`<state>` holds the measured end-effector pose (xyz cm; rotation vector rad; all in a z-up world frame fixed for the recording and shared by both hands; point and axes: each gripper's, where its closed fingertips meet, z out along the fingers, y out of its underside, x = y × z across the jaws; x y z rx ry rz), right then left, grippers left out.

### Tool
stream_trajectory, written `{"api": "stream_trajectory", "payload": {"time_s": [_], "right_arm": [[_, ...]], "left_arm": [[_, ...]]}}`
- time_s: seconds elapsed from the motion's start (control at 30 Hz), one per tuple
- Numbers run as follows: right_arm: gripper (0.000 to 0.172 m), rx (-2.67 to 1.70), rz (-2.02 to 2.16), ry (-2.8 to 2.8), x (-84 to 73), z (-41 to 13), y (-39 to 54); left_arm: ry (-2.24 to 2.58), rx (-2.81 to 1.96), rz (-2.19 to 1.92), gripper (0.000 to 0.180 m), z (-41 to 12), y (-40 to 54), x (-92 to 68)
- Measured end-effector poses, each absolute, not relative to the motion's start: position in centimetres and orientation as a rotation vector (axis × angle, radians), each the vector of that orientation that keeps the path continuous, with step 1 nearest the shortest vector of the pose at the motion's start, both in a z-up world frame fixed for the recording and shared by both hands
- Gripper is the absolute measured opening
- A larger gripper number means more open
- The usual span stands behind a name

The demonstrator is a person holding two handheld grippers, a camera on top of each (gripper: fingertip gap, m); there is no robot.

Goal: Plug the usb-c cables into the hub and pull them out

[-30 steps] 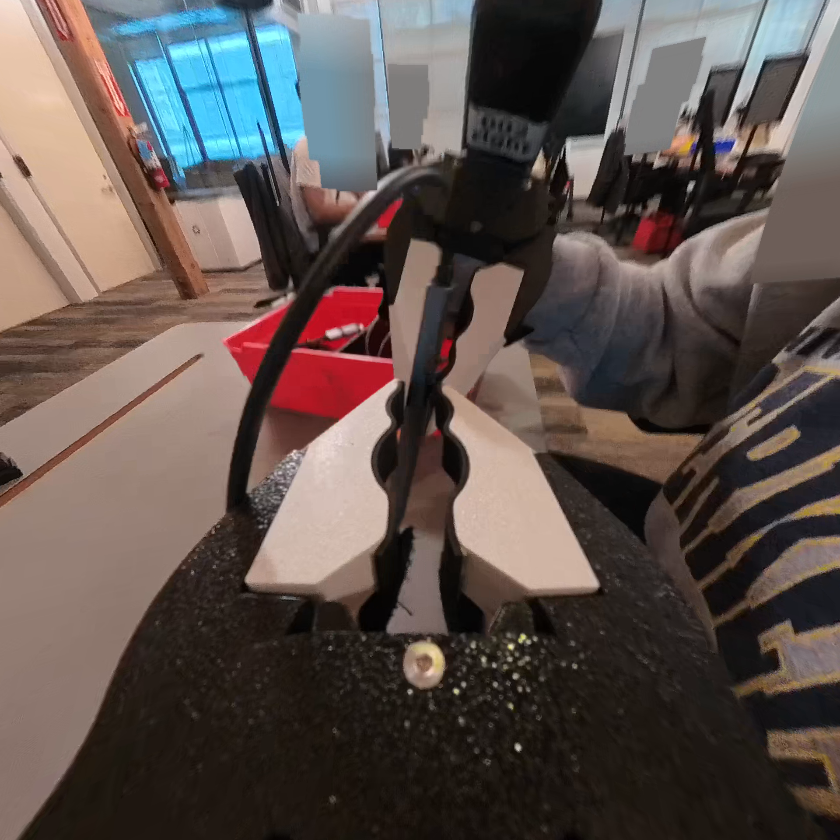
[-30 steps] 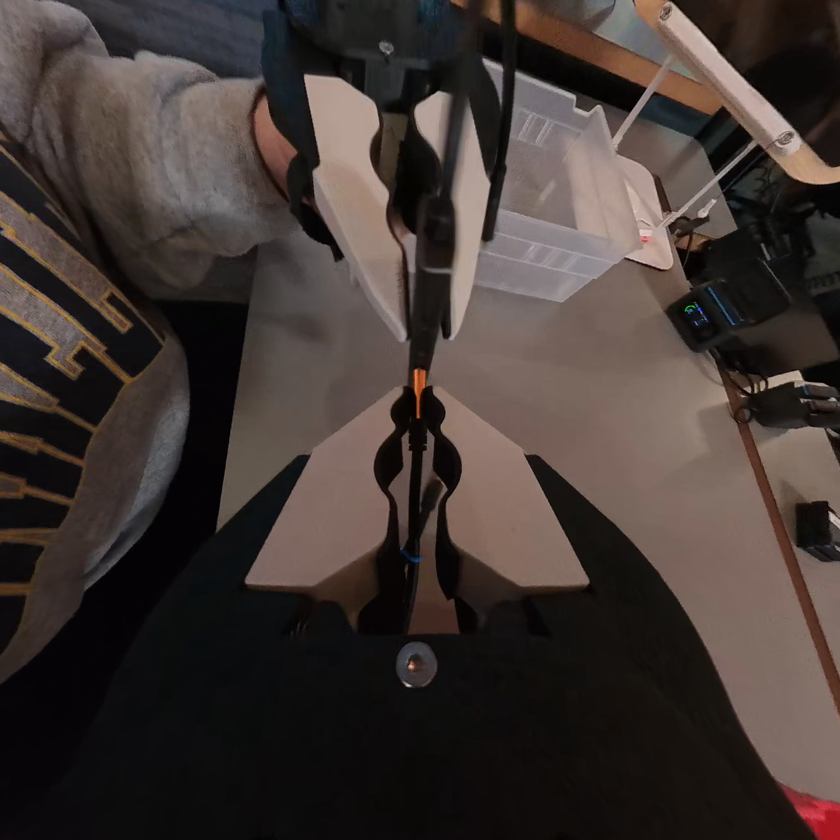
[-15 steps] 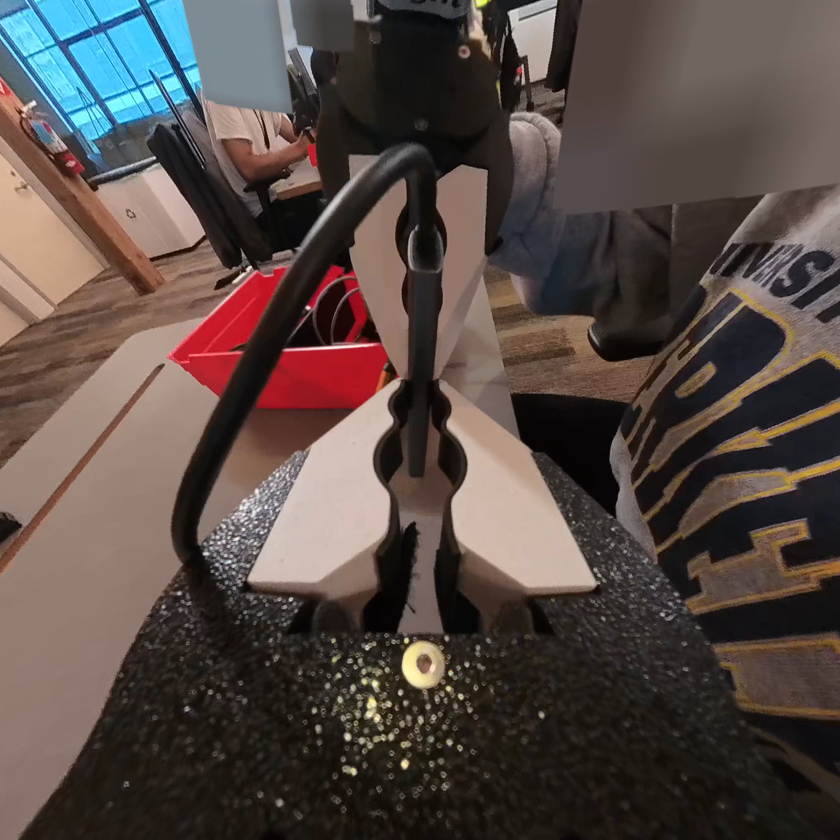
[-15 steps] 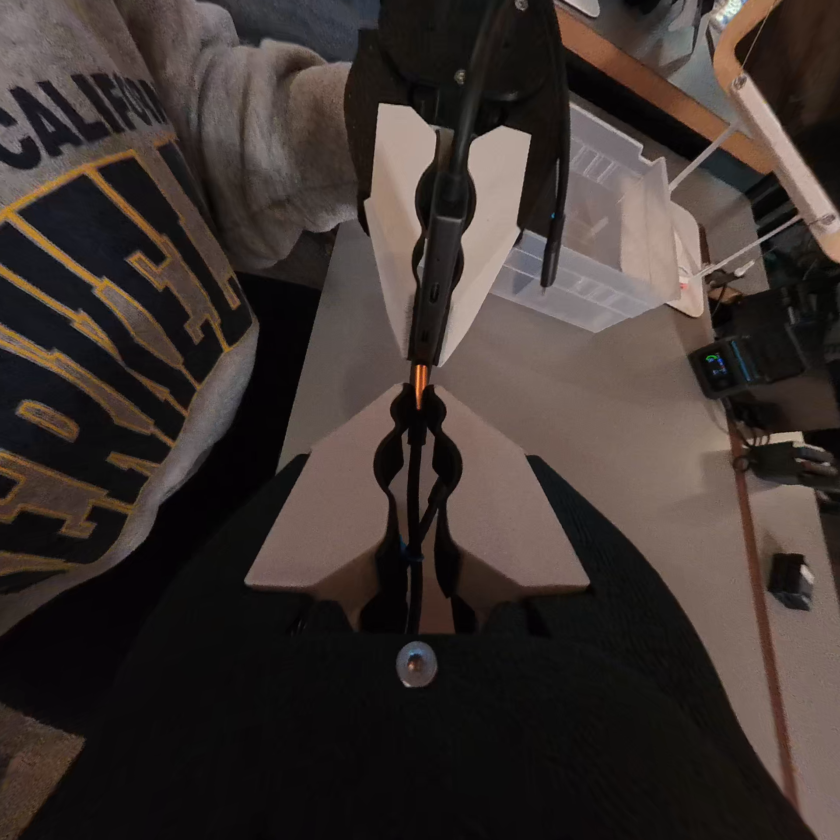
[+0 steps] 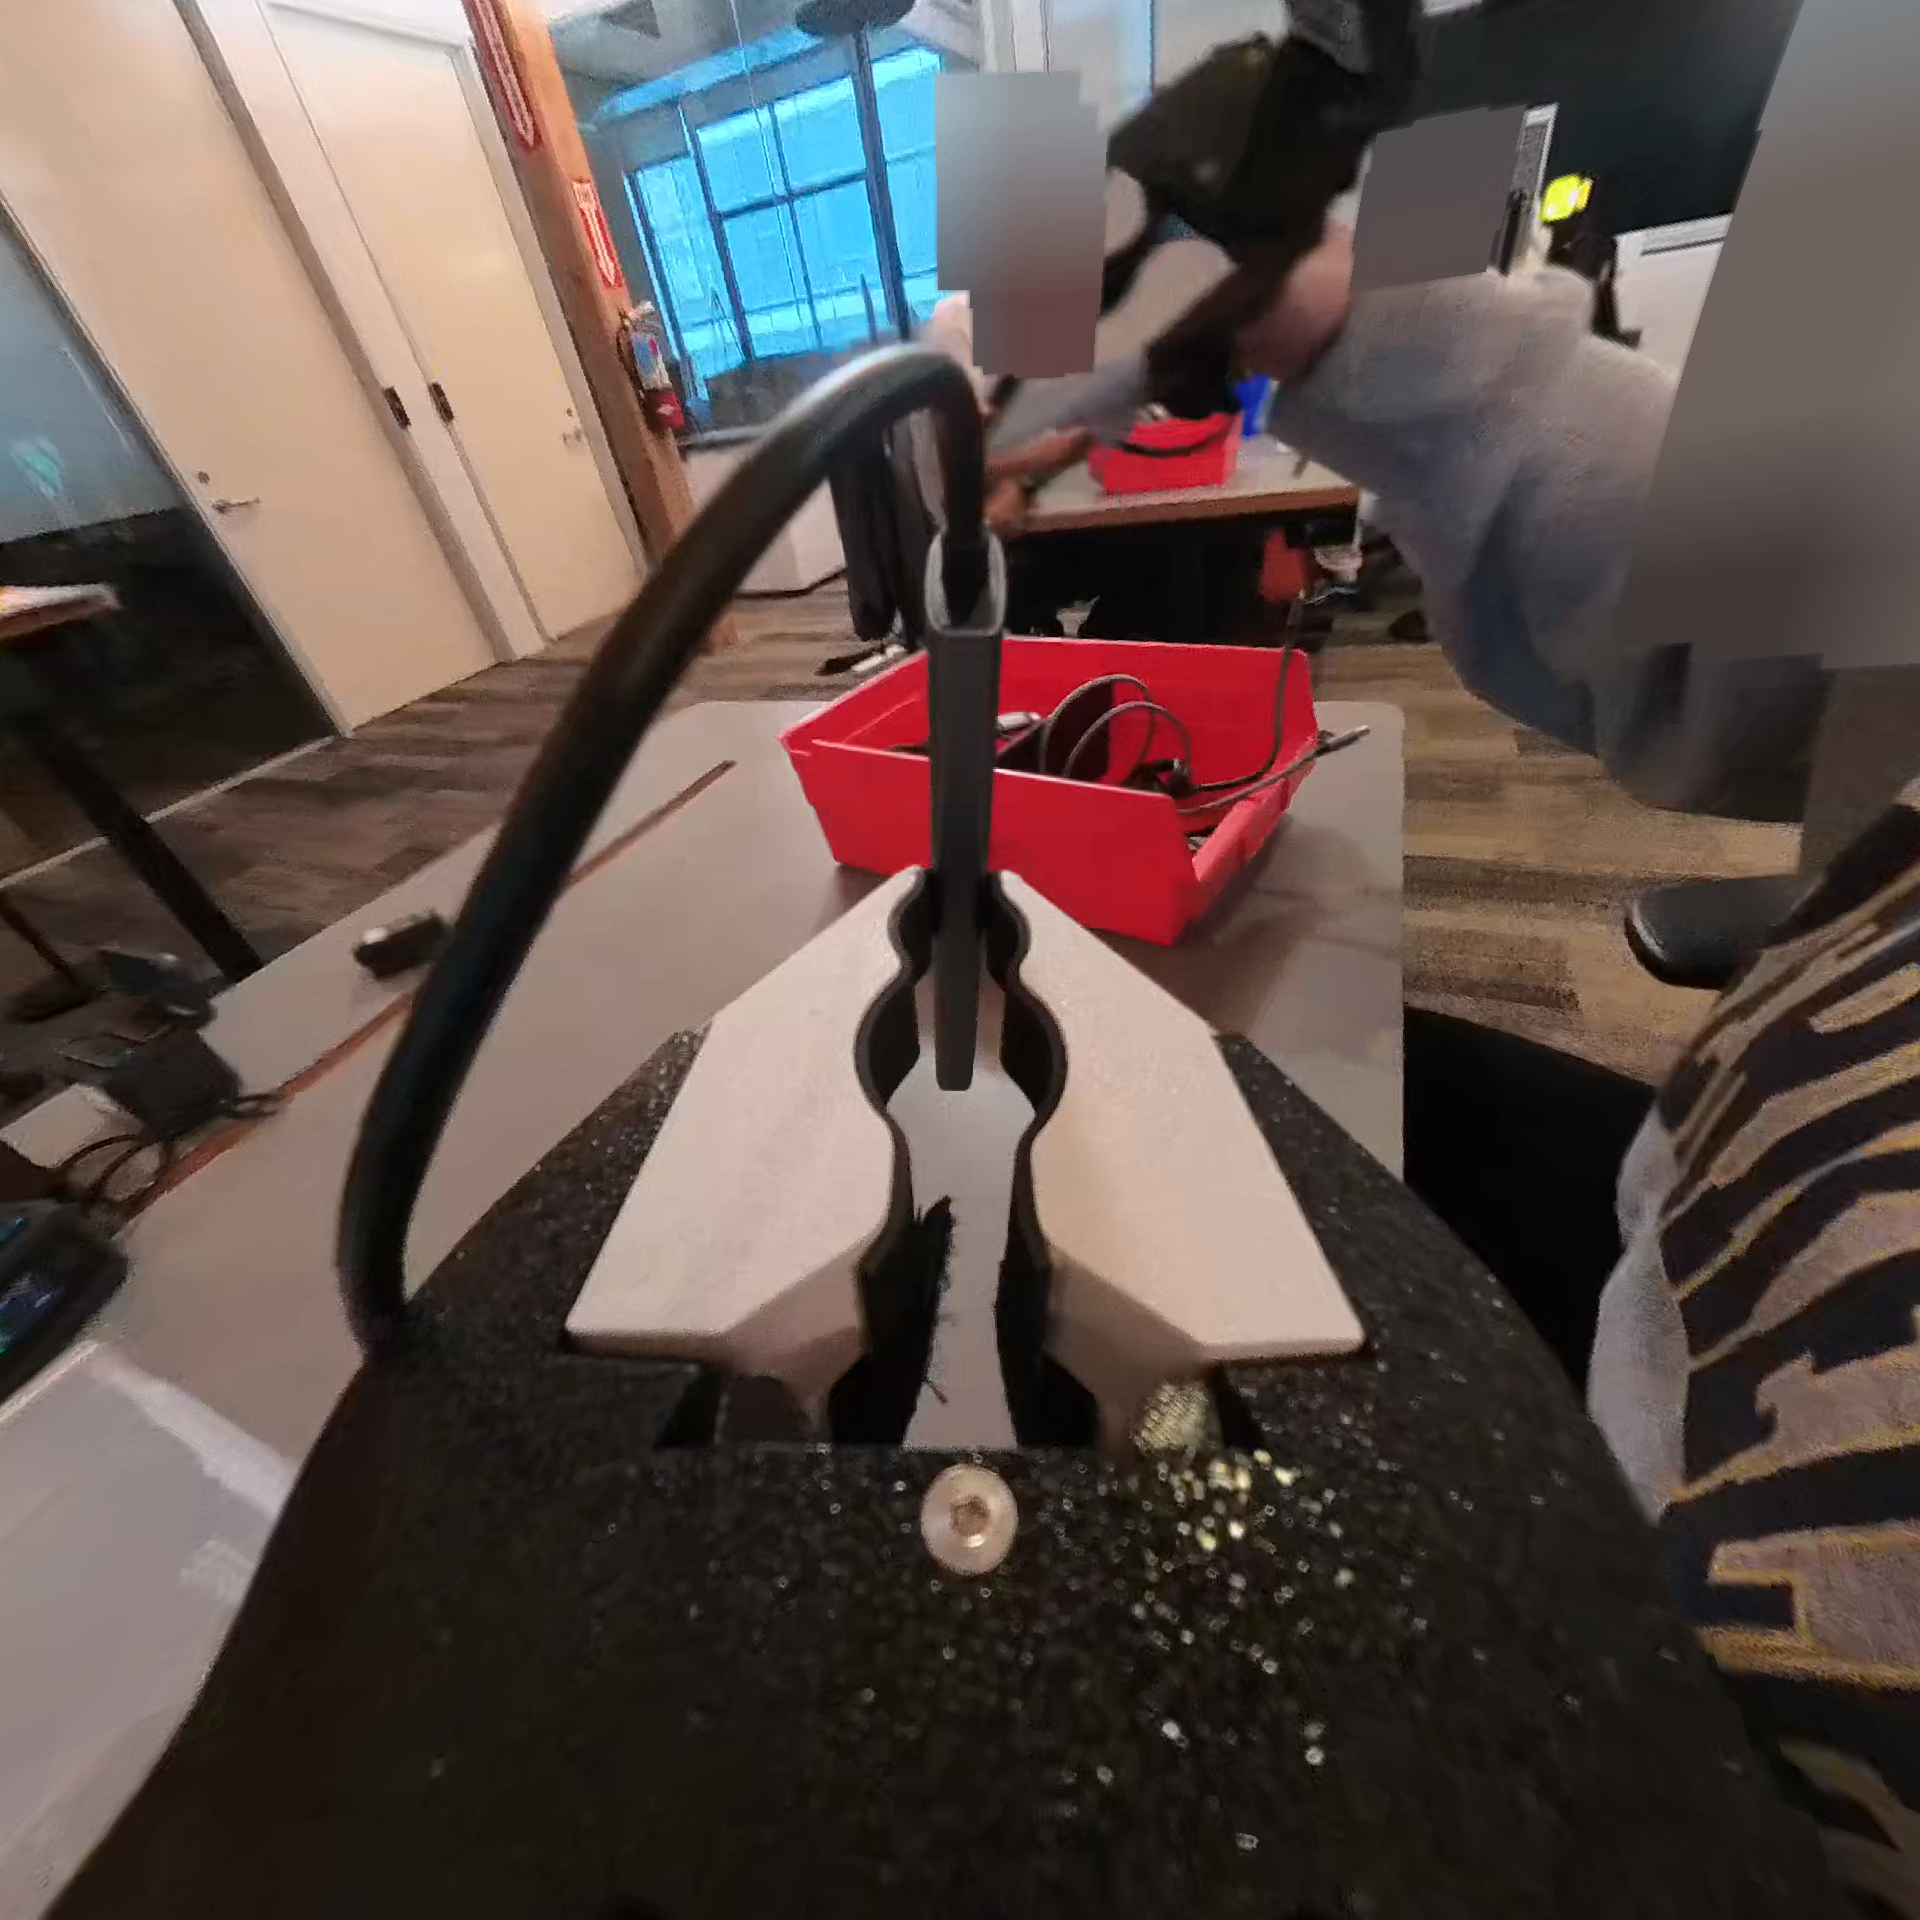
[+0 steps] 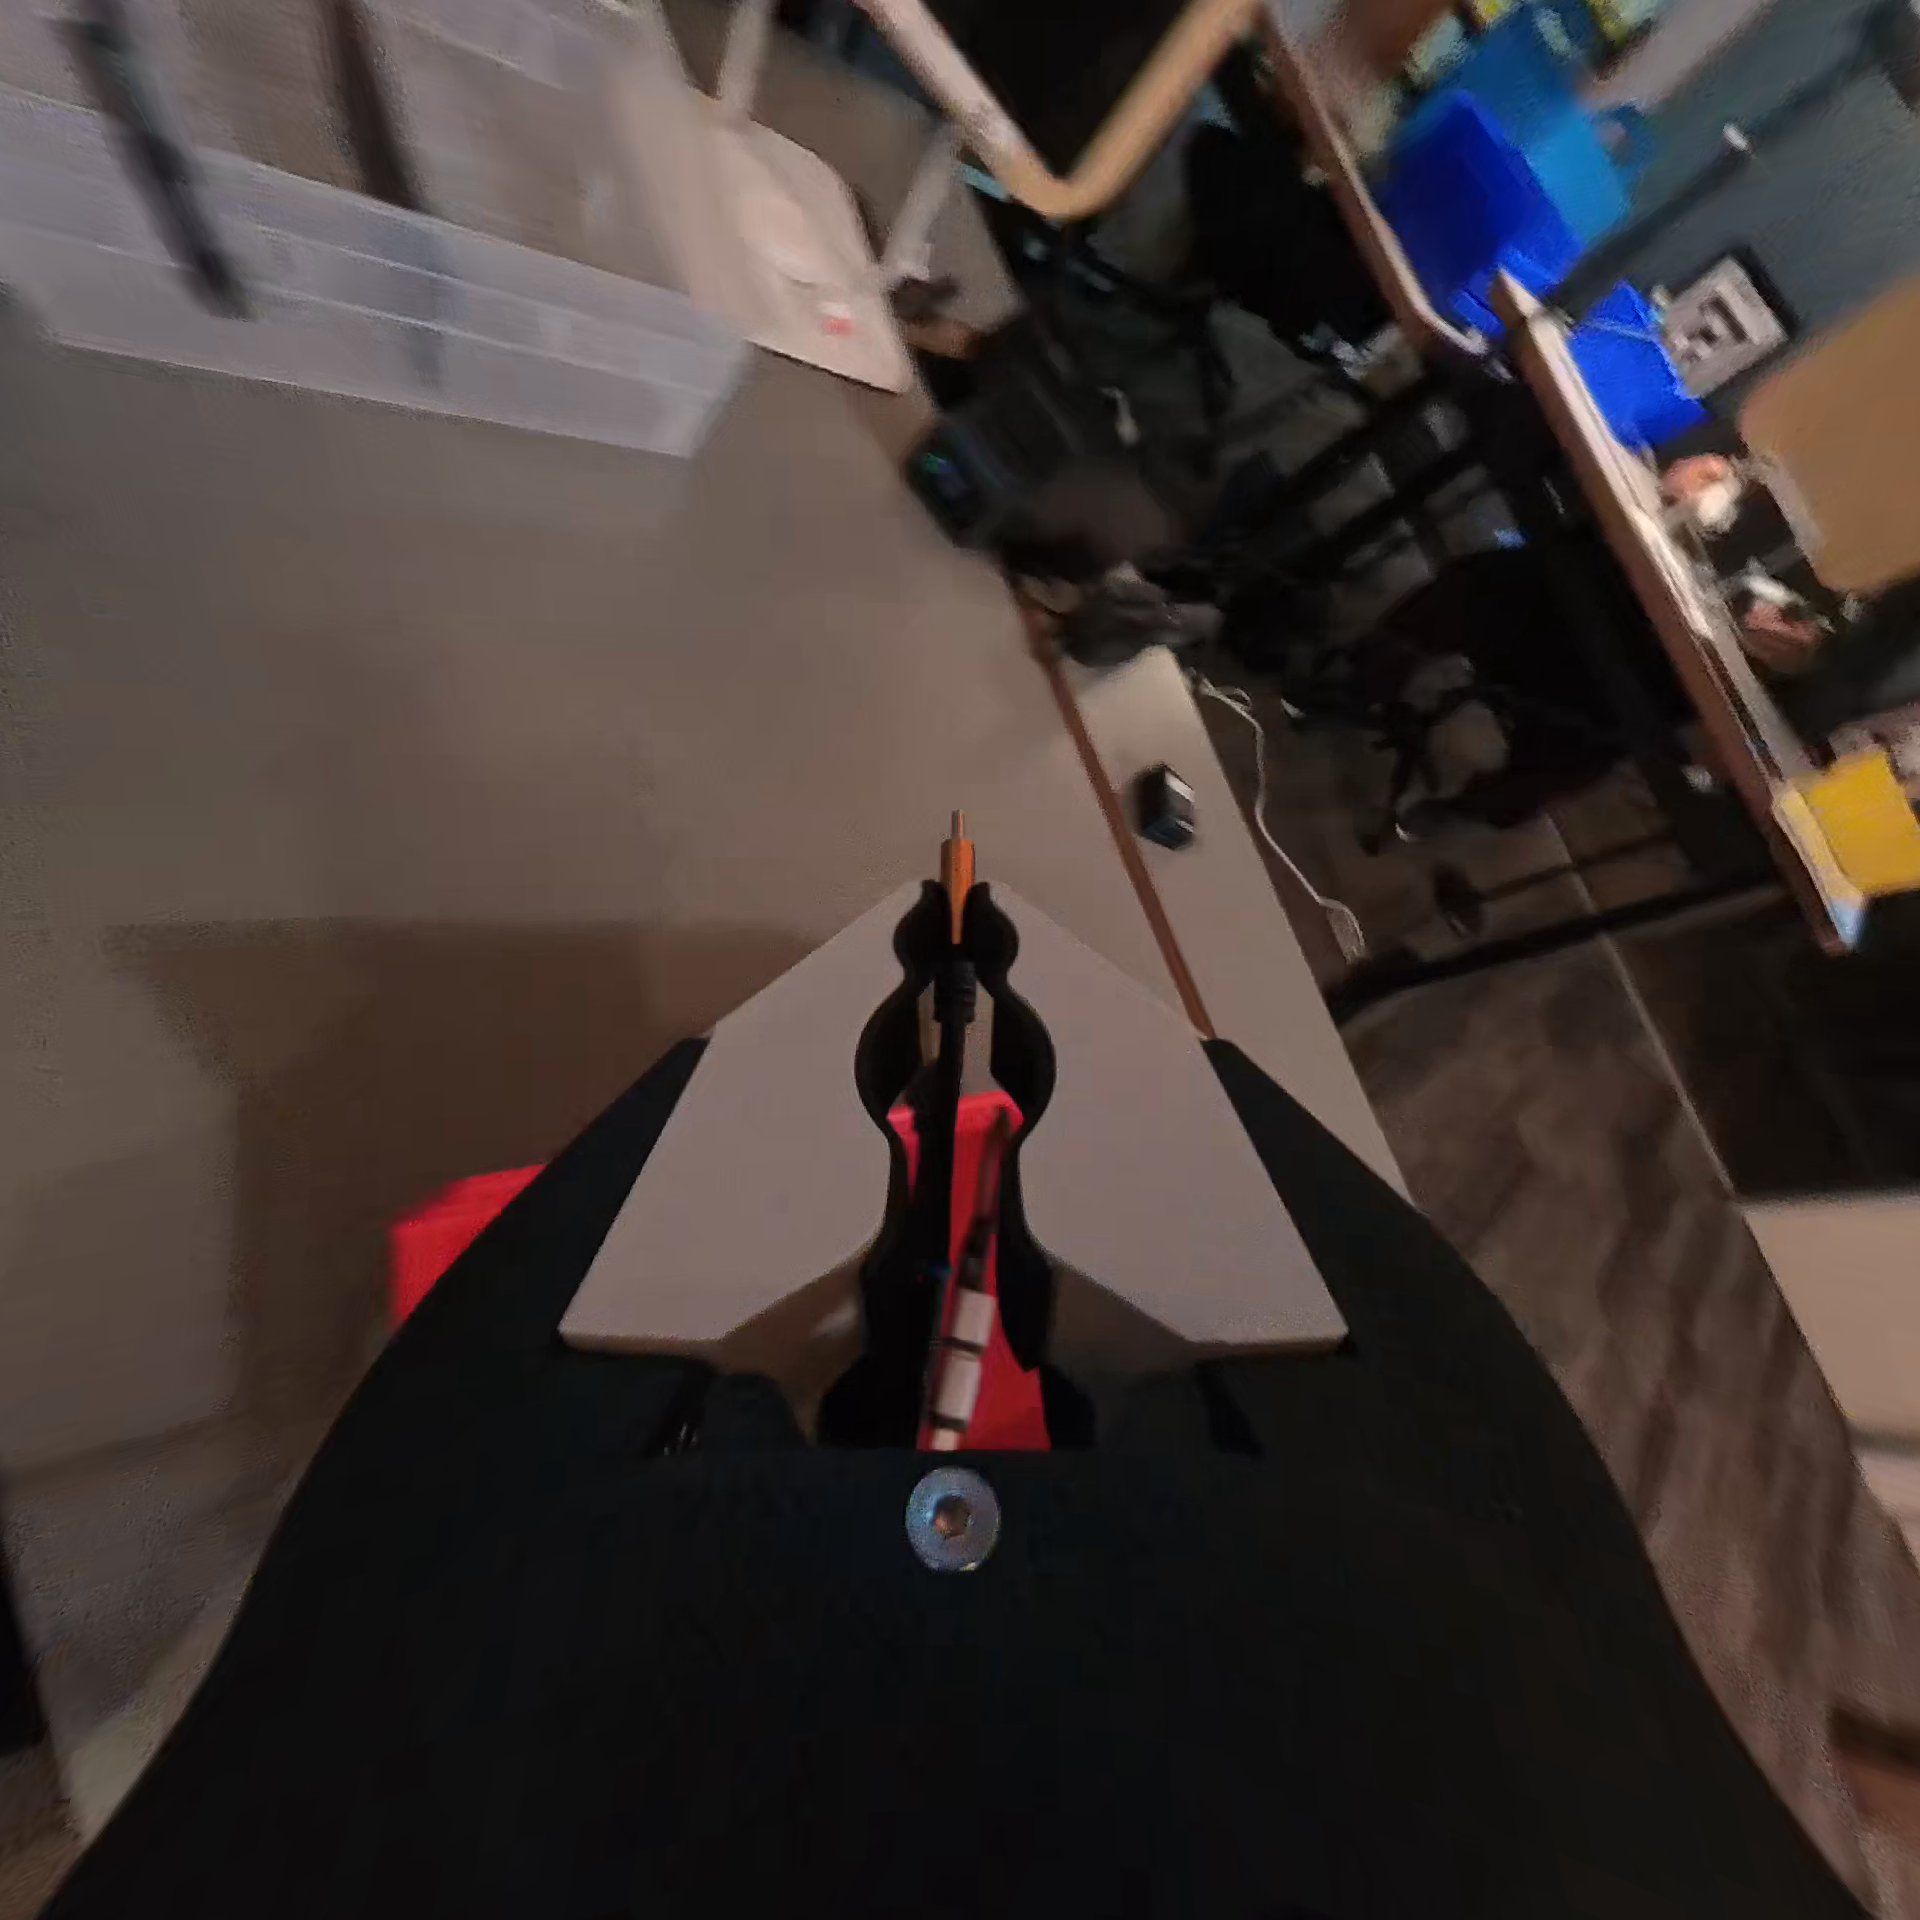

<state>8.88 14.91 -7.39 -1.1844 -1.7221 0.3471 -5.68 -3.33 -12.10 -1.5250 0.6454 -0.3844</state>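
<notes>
Left gripper point(image 5: 961, 894) is clamped on the hub point(image 5: 961, 831) — a slim dark-grey bar standing upright between the two pale fingers point(image 5: 790, 1049), both pads pressed to its sides near the tips. Hub's own thick black lead point(image 5: 582, 748) leaves its top end, arcs over to the left and drops behind the gripper body.

Landmark = red bin point(image 5: 1049, 821) on the grey table point(image 5: 582, 935). Hub is held in front of the bin, w/ its upper part crossing the bin's left half in the left wrist view. Thin black cables point(image 5: 1132, 727) lie coiled inside the bin, one end poking over its right rim. Small dark object point(image 5: 400, 935) sits on the table well left of the bin. A grey sleeve point(image 5: 1475, 499) reaches in above and right of the bin.

Right gripper point(image 6: 958, 888) is closed on a usb-c cable point(image 6: 951, 1049) — orange plug point(image 6: 958, 862) w/ metal tip sticks out just past the fingertips, black cord runs back between the fingers. Red bin point(image 6: 447, 1236) shows below and behind this gripper; plug is up over bare table, not touching the hub. View is motion-blurred.
</notes>
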Motion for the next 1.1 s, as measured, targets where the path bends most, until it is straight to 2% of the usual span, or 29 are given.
{"api": "stream_trajectory", "payload": {"time_s": [0.2, 0.47, 0.6, 0.73, 0.83, 0.87, 0.9, 0.93, 1.03, 1.1], "right_arm": [[0.003, -1.444, 0.452, -1.631, 9.4, -9.9, 24.8], [0.004, -1.674, 0.565, -1.506, 11.1, -14.3, 29.8], [0.003, -1.616, 0.731, -1.516, 11.7, -12.9, 27.5], [0.003, -1.584, 1.204, -1.697, 13.4, -11.2, 19.9], [0.004, -1.712, 1.046, -1.84, 15.0, -14.7, 18.4], [0.014, -1.77, 0.957, -1.868, 15.4, -16.1, 18.3], [0.04, -1.819, 0.872, -1.881, 15.7, -17.1, 18.4], [0.056, -1.847, 0.792, -1.863, 15.7, -17.6, 18.5], [0.061, -1.671, 0.745, -1.783, 12.3, -15.2, 15.5], [0.055, -1.426, 0.836, -1.834, 9.3, -13.3, 9.7]], "left_arm": [[0.59, -1.632, -0.56, 0.007, -14.1, -1.7, -2.7], [0.592, -1.653, -0.669, 0.007, -14.4, -1.6, -0.9], [0.605, -1.662, -0.674, 0.007, -14.5, -1.6, -0.7], [0.6, -1.659, -0.709, 0.007, -14.5, -1.5, -0.5], [0.597, -1.659, -0.734, 0.007, -14.6, -1.0, 0.1], [0.599, -1.66, -0.742, 0.007, -14.7, -0.8, 0.3], [0.602, -1.661, -0.748, 0.007, -14.8, -0.5, 0.6], [0.605, -1.662, -0.75, 0.007, -14.9, -0.3, 0.9], [0.634, -1.667, -0.732, 0.007, -15.4, 0.6, 2.2], [0.697, -1.683, -0.709, 0.008, -16.1, 0.9, 3.7]]}}
